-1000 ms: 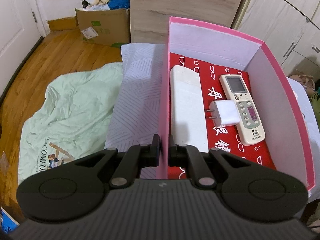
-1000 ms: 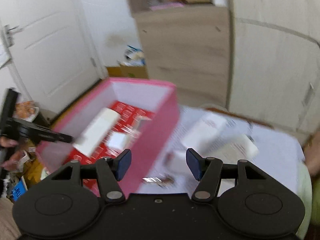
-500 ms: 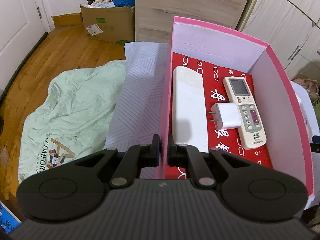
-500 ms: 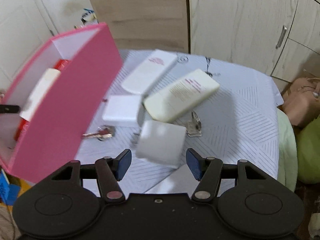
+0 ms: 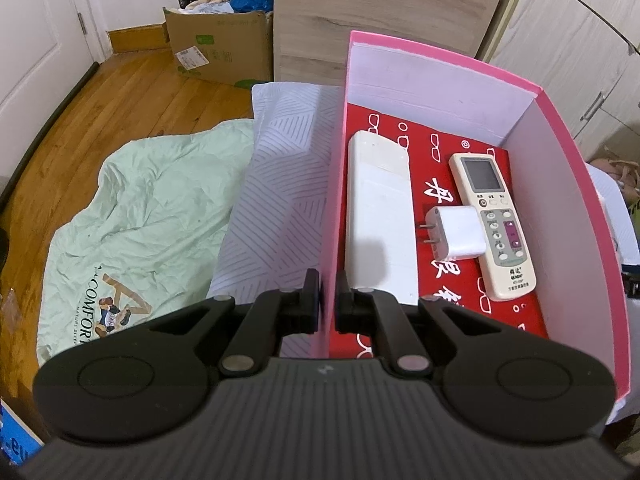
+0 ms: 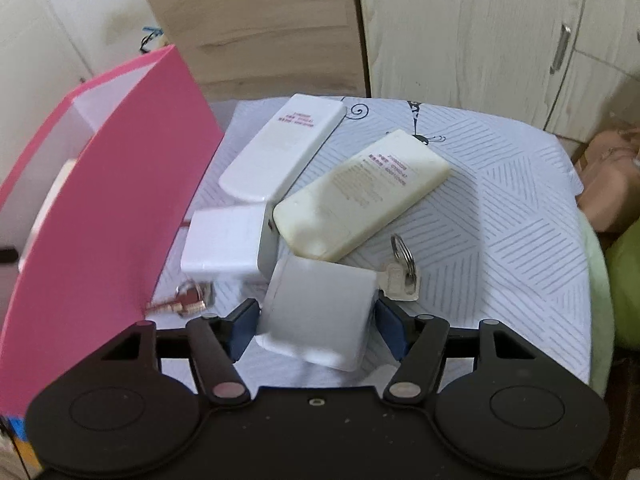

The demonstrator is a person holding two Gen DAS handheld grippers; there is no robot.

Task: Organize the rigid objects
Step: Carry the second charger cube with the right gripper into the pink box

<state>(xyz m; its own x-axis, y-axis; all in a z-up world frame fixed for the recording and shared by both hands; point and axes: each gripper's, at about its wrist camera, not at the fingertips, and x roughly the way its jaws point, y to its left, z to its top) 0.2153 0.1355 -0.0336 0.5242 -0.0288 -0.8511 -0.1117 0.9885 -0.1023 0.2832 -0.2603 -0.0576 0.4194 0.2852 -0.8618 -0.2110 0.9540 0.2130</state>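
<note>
The right gripper [image 6: 316, 320] stands wide, its blue pads flanking a white charger block [image 6: 320, 316] that sits between them; its jaws have just been opening further, and whether the pads press on the block yet cannot be told from the blurred view, so I would not count it as gripped. The left gripper [image 5: 327, 306] is pinched shut on the near wall of the pink box [image 5: 560, 152], steadying it.

Done so far, judging by what lies inside the box ahead of the left gripper: a long white remote [image 5: 380, 216] along the wall it holds, a buttoned remote with a screen [image 5: 494, 224] further to the right, and a small white plug adapter [image 5: 458, 234] touching both.

Left to do, seen beyond the right gripper on the table [image 6: 500, 200]: a flat white adapter [image 6: 226, 240] just ahead and to the left, close to the box's outer wall; a cream remote lying face down [image 6: 360, 200] straight ahead; another white remote [image 6: 284, 148] beyond it; a silver key on a ring [image 6: 402, 272] just right of the block; and a red-headed key bunch [image 6: 184, 300] to the left by the box.

So roughly a third is packed, and the block looks to be the next item to go in.
</note>
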